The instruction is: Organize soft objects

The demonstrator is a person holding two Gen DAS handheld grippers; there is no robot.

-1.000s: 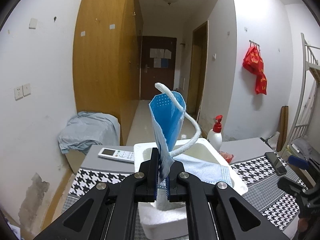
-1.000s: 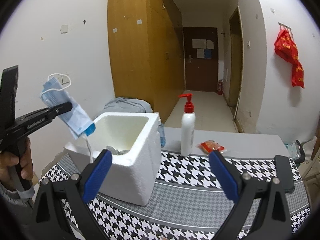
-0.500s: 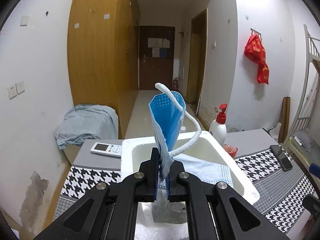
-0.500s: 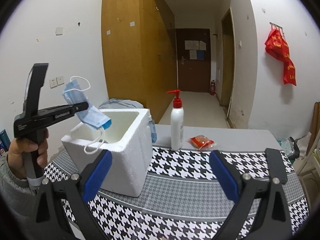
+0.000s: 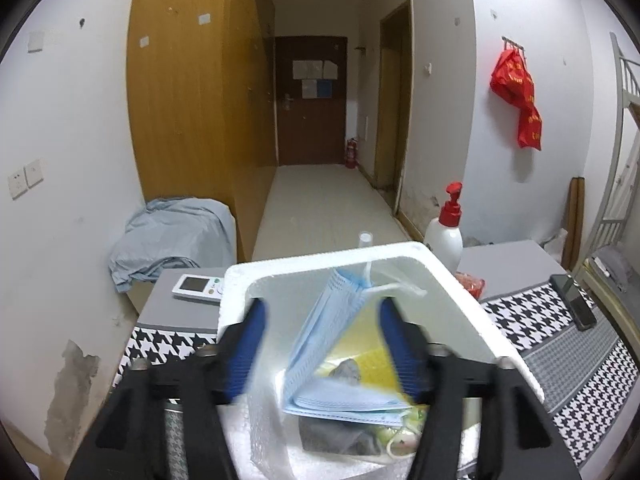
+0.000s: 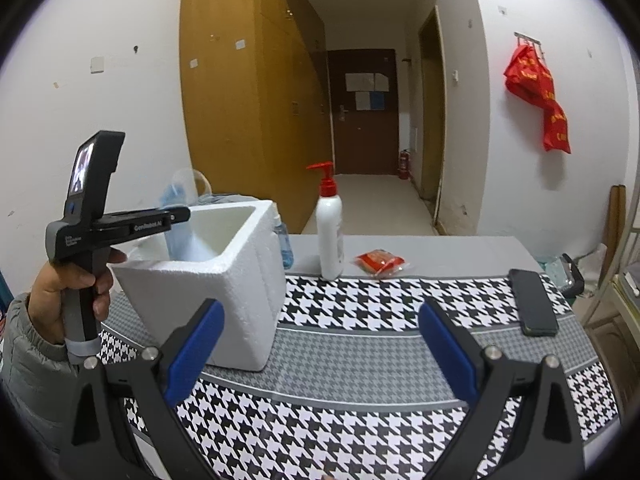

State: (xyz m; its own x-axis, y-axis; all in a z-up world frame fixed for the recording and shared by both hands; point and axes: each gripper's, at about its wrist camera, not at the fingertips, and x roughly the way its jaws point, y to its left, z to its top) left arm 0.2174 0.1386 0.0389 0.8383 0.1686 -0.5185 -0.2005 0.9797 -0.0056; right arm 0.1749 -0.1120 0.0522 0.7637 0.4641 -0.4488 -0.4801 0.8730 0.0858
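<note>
My left gripper (image 5: pixel 322 344) hangs over the white foam box (image 5: pixel 320 264), its jaws opening. A light blue face mask (image 5: pixel 332 320) sits loose between the blue pads (image 5: pixel 244 344), blurred and tipping down into the box. Another blue mask (image 5: pixel 348 404), something yellow (image 5: pixel 360 356) and a grey item lie inside. In the right wrist view a hand holds the left gripper (image 6: pixel 180 214) above the foam box (image 6: pixel 224 280), with the mask (image 6: pixel 176 208) a blur under it. My right gripper (image 6: pixel 320 356) stands open over the houndstooth cloth, with nothing between its fingers.
A white pump bottle with a red top (image 6: pixel 330 232), a small spray bottle (image 6: pixel 285 248) and a red packet (image 6: pixel 380 260) stand behind the box. A black phone (image 6: pixel 534 304) lies at the right. A white remote (image 5: pixel 198 286) lies left of the box, a grey cloth heap (image 5: pixel 176 236) beyond.
The left gripper was shut on the mask and has now opened, and the mask is dropping into the box. That gripper moved forward and lower over the box. The right gripper drifted slightly.
</note>
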